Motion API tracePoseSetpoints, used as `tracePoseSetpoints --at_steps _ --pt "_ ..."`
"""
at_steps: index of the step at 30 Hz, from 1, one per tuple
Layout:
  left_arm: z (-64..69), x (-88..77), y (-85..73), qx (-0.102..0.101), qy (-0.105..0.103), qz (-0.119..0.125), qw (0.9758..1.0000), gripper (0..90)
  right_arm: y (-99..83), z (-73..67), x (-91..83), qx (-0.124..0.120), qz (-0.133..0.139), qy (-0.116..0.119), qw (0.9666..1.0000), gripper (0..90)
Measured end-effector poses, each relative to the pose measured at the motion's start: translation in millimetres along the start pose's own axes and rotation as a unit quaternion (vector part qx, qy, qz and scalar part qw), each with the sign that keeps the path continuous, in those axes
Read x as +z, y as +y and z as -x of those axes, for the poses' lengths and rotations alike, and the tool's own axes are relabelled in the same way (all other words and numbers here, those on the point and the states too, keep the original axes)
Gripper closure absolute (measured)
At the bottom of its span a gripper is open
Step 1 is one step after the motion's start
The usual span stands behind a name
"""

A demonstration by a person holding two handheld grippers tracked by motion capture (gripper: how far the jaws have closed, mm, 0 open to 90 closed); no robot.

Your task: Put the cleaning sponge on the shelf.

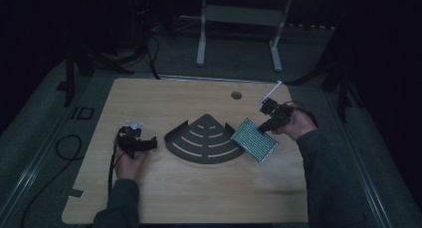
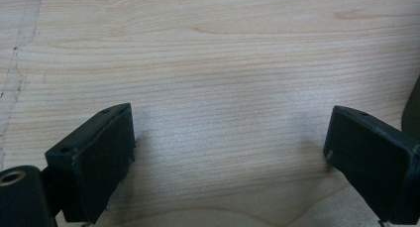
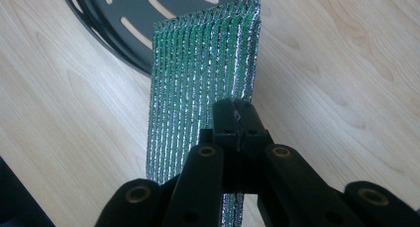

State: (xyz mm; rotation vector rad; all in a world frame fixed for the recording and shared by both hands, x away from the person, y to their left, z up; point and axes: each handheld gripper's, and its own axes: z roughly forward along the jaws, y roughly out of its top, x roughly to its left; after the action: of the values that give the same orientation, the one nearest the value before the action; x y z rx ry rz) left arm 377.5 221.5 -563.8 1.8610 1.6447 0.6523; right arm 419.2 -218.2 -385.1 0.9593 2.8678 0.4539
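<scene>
My right fingers (image 3: 236, 119) pinch a green glittery scouring pad (image 3: 198, 78) at centre frame; my left fingers (image 2: 228, 152) gape wide over bare desk (image 2: 223, 53); no writing is legible.

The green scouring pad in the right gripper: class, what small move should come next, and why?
Probably carry the green scouring pad a little further over the black slotted corner shelf and lower it. The right gripper is shut on the pad's edge, and the pad hangs at the shelf's rim, partly above the wooden table. The left gripper is open and idle.

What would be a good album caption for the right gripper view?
Right gripper pinching a ribbed green-and-silver scouring pad above the wooden table, beside a slotted black tray.
</scene>
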Motion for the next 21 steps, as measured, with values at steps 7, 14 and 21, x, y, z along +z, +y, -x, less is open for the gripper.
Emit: tracePoseSetpoints --at_steps 7,14,21 --pt "0.1 0.1 -0.1 0.000 0.000 0.001 1.0000 6.2 12.2 -0.5 3.1 -0.003 0.000 0.002 1.0000 90.0" --pt "0.0 0.2 0.0 0.000 0.000 0.001 1.0000 6.2 22.9 -1.1 5.7 -0.004 0.001 0.006 1.0000 89.9" --pt "0.1 0.1 -0.1 0.000 0.000 0.001 1.0000 6.2 30.7 -0.2 11.1 -0.003 0.002 0.006 1.0000 89.9"
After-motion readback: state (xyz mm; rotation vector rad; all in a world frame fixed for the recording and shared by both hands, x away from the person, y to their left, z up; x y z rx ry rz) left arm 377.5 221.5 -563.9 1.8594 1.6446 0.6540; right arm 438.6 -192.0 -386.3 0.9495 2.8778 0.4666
